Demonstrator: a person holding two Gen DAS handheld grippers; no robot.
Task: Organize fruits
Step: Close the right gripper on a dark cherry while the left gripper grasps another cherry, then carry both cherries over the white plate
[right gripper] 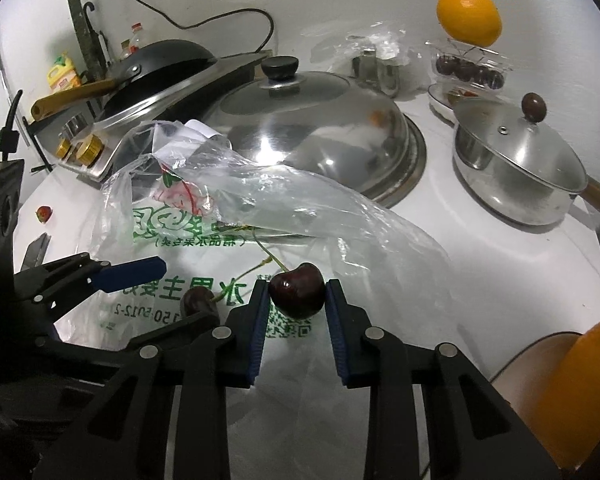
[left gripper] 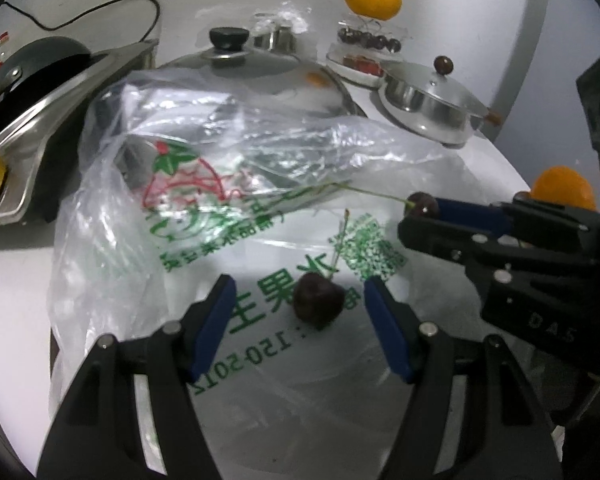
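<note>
Both tongs worked over a crinkled plastic bag (right gripper: 204, 216) printed in green, spread on the white counter (right gripper: 480, 264). My right tongs (right gripper: 296, 300) were clenched on a dark cherry (right gripper: 298, 295), its thin green stem trailing back across the bag. My left tongs (left gripper: 300, 296) stood released, blue pads wide apart, with a second cherry (left gripper: 318, 305) lying loose on the bag between them, touching neither pad.

Two cherries, then, were at the tongs; more sat in a clear box (right gripper: 470, 70) at the back of the counter, too small to count. Three oranges showed: one (right gripper: 469, 16) perched on top of that box, one (left gripper: 564, 188) just behind my right tongs in the left camera, and part of one (right gripper: 584, 392) at the lower right edge of the right camera, which may have been the same fruit. A small red fruit (right gripper: 44, 213) lay alone on the counter at the far left.

Behind the bag stood a big domed pot lid (right gripper: 312, 120) with a black knob, a small lidded saucepan (right gripper: 516, 168) with a wooden handle to its right, a black wok (right gripper: 160, 60) on the stove (right gripper: 112, 148) to its left, and a yellow bottle (right gripper: 62, 74) by the wall. The bag's raised folds hid the counter just in front of the lid.
</note>
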